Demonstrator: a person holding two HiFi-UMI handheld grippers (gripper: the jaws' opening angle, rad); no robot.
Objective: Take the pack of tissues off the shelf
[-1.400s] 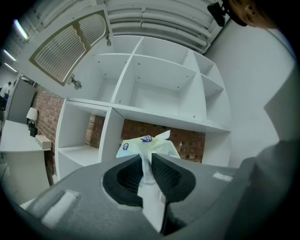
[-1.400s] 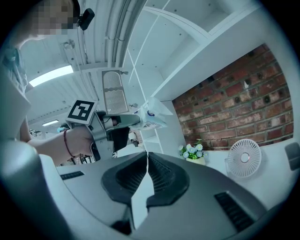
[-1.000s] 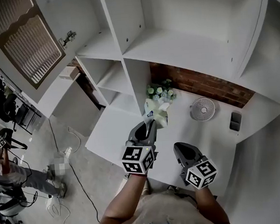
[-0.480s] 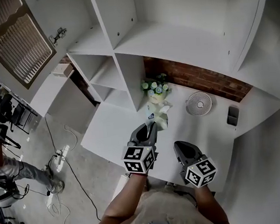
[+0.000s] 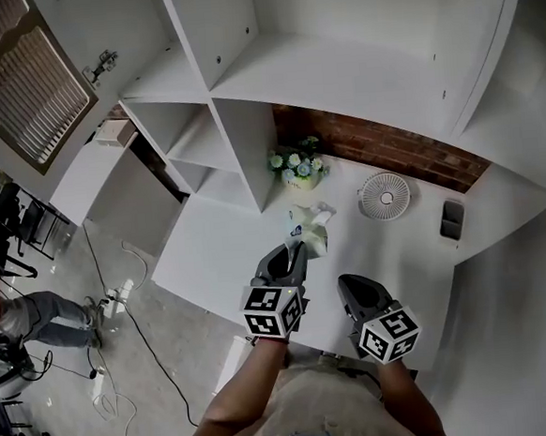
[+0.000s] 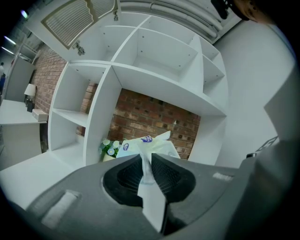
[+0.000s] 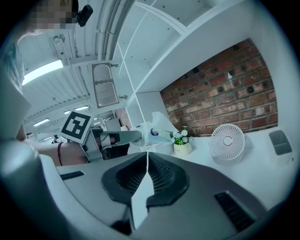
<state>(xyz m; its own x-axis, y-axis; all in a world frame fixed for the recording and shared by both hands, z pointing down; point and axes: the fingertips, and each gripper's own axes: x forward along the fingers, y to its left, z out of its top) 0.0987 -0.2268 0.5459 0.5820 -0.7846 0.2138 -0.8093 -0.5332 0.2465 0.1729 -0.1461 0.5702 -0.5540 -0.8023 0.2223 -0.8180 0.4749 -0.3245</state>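
Note:
The pack of tissues (image 5: 311, 226), pale plastic with blue print, hangs over the white desk (image 5: 215, 254), in front of the flower pot. My left gripper (image 5: 299, 249) is shut on it. In the left gripper view the jaws of this gripper (image 6: 145, 158) pinch the crumpled end of the pack (image 6: 149, 145), and the rest sticks out beyond the tips. My right gripper (image 5: 353, 288) hovers to the right, shut and empty. From the right gripper view, past my right gripper (image 7: 147, 155), the pack (image 7: 157, 130) shows at the tip of the left gripper (image 7: 117, 137).
White shelving (image 5: 337, 76) stands above the desk with a brick wall behind. On the desk are a small pot of flowers (image 5: 297, 163), a round white fan (image 5: 385, 195) and a small dark grey object (image 5: 452, 219). Cables lie on the floor at left.
Both grippers have sunk toward the desk, the left one more, carrying the pack down and a little away from the flowers. The grip on the pack is unchanged.

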